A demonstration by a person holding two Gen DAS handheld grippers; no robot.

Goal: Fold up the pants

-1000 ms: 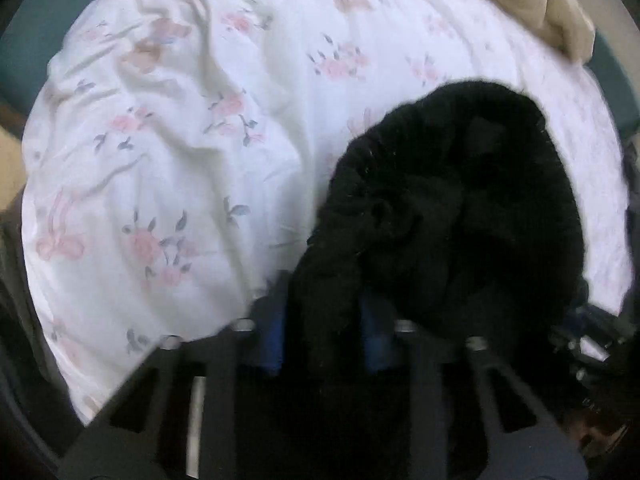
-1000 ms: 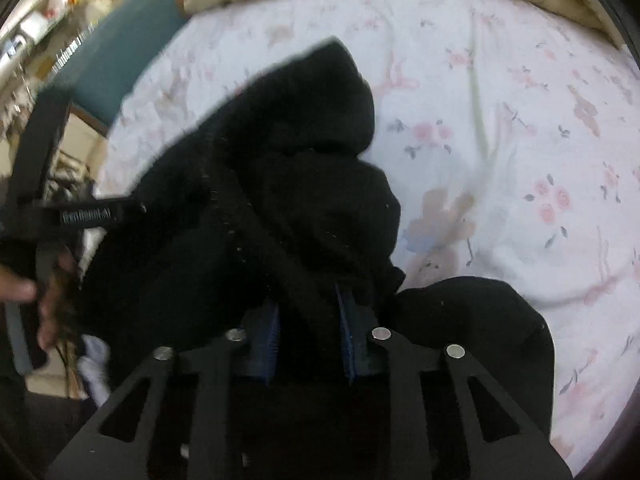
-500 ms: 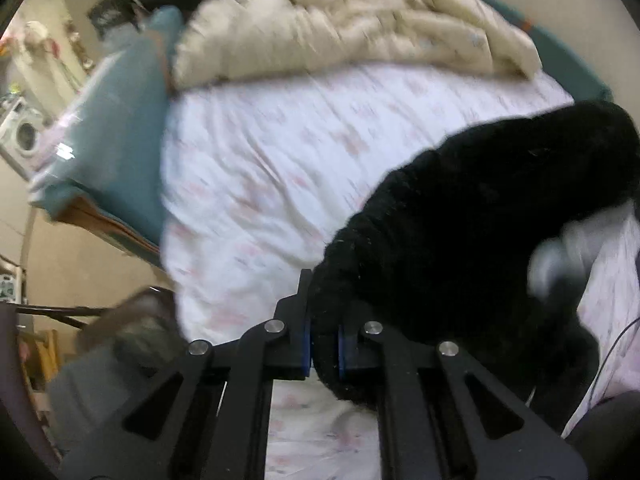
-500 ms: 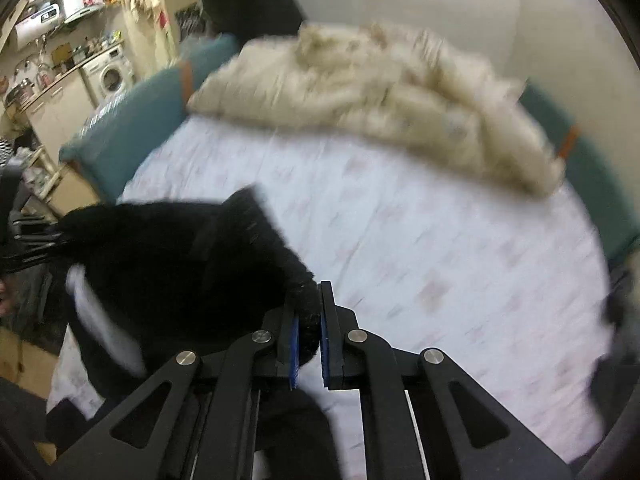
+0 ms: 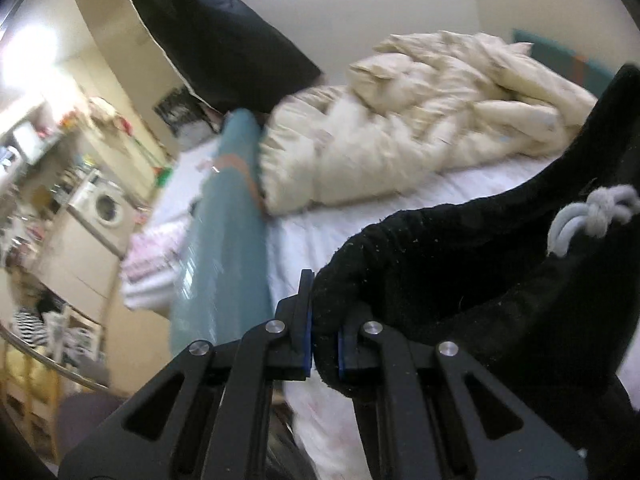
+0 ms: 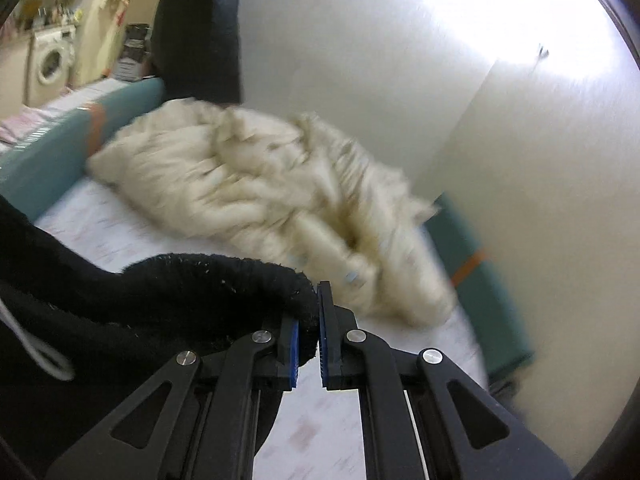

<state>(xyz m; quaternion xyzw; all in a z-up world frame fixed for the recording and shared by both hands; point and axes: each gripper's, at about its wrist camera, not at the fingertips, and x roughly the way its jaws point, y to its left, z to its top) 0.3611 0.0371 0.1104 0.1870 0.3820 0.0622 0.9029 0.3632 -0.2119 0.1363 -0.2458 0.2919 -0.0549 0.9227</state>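
You had your left gripper (image 5: 324, 336) clamped on one end of the waistband of the black fleece pants (image 5: 472, 280) and your right gripper (image 6: 308, 340) pinching the other end, both sets of jaws closed on the fabric. The pants hung up off the white floral bed sheet (image 6: 120, 236), grey drawstring (image 5: 592, 212) dangling, with the crumpled cream duvet (image 5: 420, 120) bunched behind them.

Black pants (image 5: 460, 280), cream duvet (image 5: 420, 120)
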